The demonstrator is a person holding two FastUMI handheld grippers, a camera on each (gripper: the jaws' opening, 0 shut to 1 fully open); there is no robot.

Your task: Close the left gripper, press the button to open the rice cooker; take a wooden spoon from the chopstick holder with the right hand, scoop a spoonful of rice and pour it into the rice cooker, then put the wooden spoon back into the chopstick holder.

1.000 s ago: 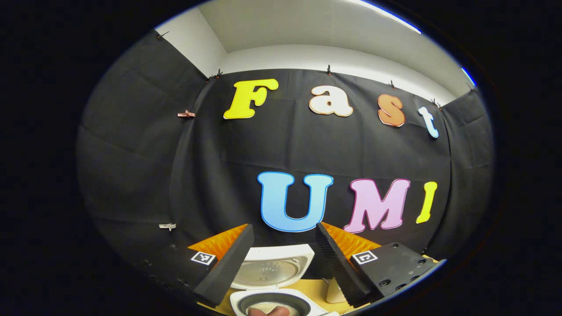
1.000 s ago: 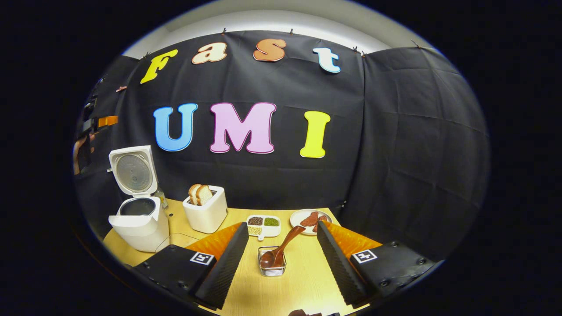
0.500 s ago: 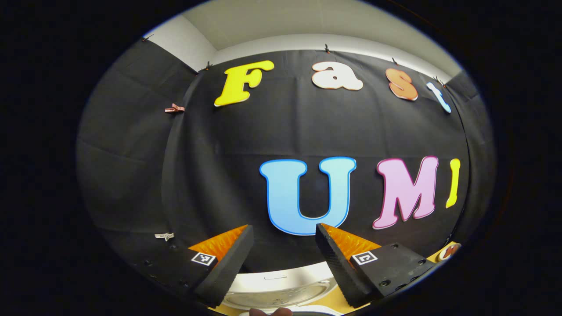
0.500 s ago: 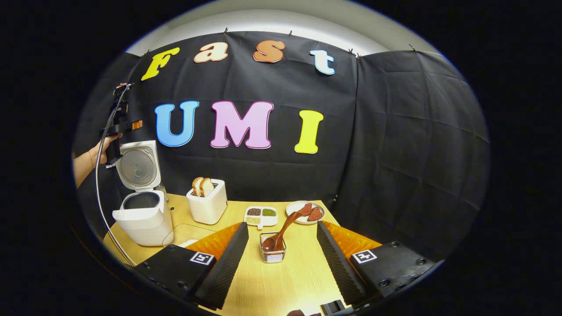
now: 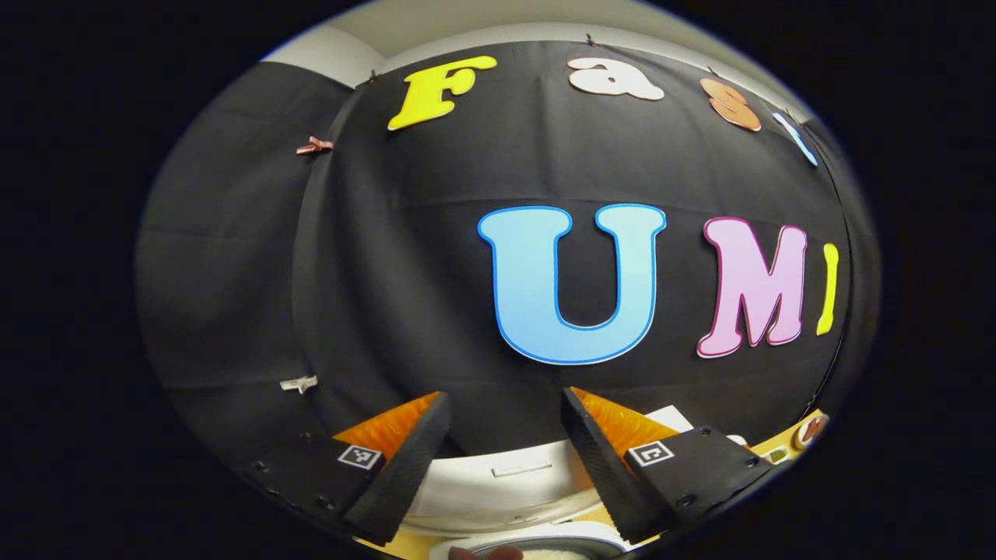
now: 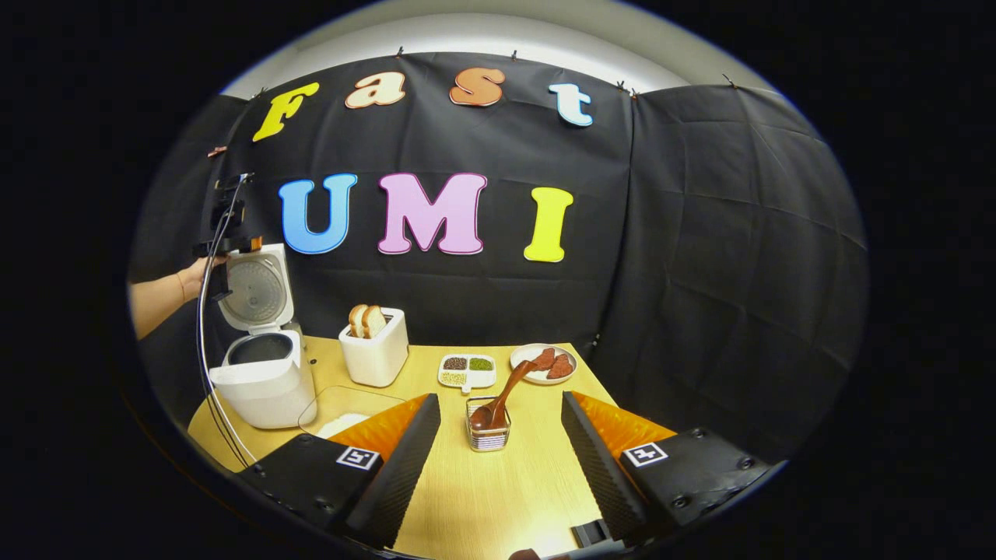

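**Cooker lid up, spoon in its holder**

In the right gripper view, the right claw [image 6: 498, 435] hangs wide open above the counter [image 6: 482, 498], with nothing between its fingers. Just ahead of it, in line with the gap, stands the holder [image 6: 488, 435], a small clear wire-framed box. The spoon [image 6: 502, 397] sits bowl-down inside it, its handle leaning up and to the right towards a plate [image 6: 537, 377] of reddish slices.

Beside the plate lies a divided dish [image 6: 465, 372] of grains. Further left is a toaster [image 6: 377, 354] with two slices of bread sticking out. A clear bowl [image 6: 346, 412] of rice sits near the claw's left finger.

At the counter's far left stands the cooker [image 6: 264, 381], its lid [image 6: 253, 292] raised upright and the pot open. The left claw [image 6: 226, 245] is up beside the top of that lid, held by a hand [image 6: 194, 272].

In the left gripper view, the left claw [image 5: 502, 435] is wide open and empty, facing the booth wall, with the lid's [image 5: 506, 478] white top edge just below its fingers.
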